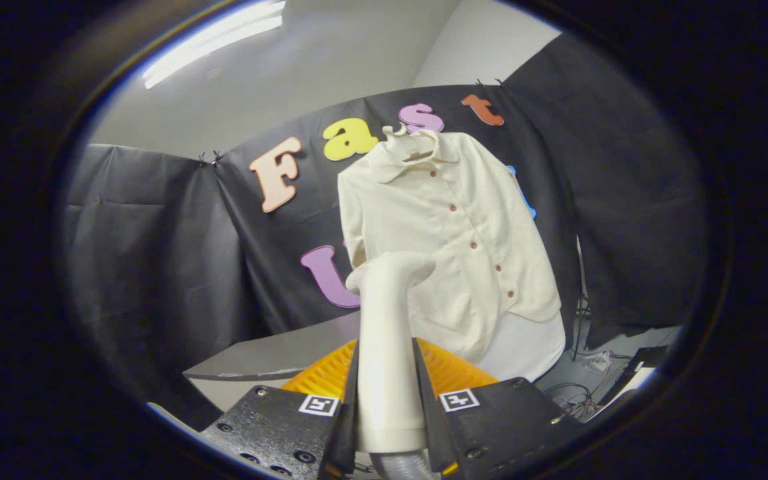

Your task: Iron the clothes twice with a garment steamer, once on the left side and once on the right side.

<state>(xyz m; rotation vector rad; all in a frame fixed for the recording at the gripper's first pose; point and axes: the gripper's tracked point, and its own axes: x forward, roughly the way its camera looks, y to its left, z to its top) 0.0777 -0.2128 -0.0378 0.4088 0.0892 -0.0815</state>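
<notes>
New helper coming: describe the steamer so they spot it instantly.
Start at the cream shirt hanging on the black booth wall. In front of its lower half rises the steamer, its handle clamped between the claw fingers. It is the smooth off-white wand with a bent head.

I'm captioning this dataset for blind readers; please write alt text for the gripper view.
The gripper is shut on a cream garment steamer, its head raised toward a cream button-up shirt hanging on a hanger beyond the fingers. An orange ribbed rack sits just behind the fingers, above a grey tabletop.
</notes>
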